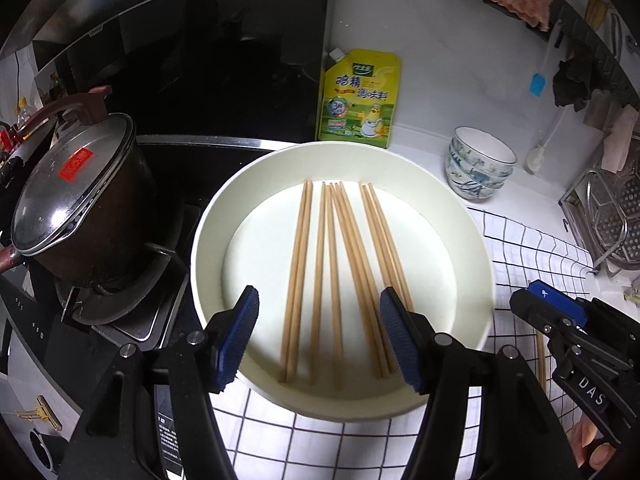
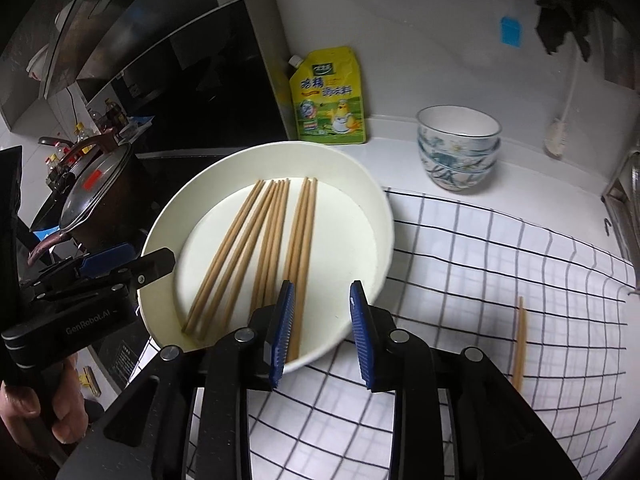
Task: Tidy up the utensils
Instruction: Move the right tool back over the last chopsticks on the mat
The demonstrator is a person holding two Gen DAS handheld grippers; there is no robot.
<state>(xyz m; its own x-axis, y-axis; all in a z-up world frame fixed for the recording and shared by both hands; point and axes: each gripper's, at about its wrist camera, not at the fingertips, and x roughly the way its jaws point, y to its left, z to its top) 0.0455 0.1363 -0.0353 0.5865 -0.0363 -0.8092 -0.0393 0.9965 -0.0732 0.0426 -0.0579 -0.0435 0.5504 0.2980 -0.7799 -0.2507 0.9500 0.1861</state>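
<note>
Several wooden chopsticks [image 1: 332, 276] lie side by side in a round white dish [image 1: 472, 240] on a checked cloth; they also show in the right wrist view [image 2: 260, 256], in the same dish [image 2: 372, 216]. My left gripper [image 1: 320, 340] is open and empty over the dish's near rim. My right gripper [image 2: 322, 332] is open and empty at the dish's near right rim; it shows in the left wrist view [image 1: 536, 304] too. A loose pair of chopsticks [image 2: 520, 340] lies on the cloth to the right.
A lidded dark pot [image 1: 80, 208] sits on the stove at left. A yellow seasoning pouch [image 1: 360, 100] leans on the wall behind the dish. Stacked patterned bowls [image 1: 478, 168] stand at the back right. A metal rack [image 1: 612, 220] is at far right.
</note>
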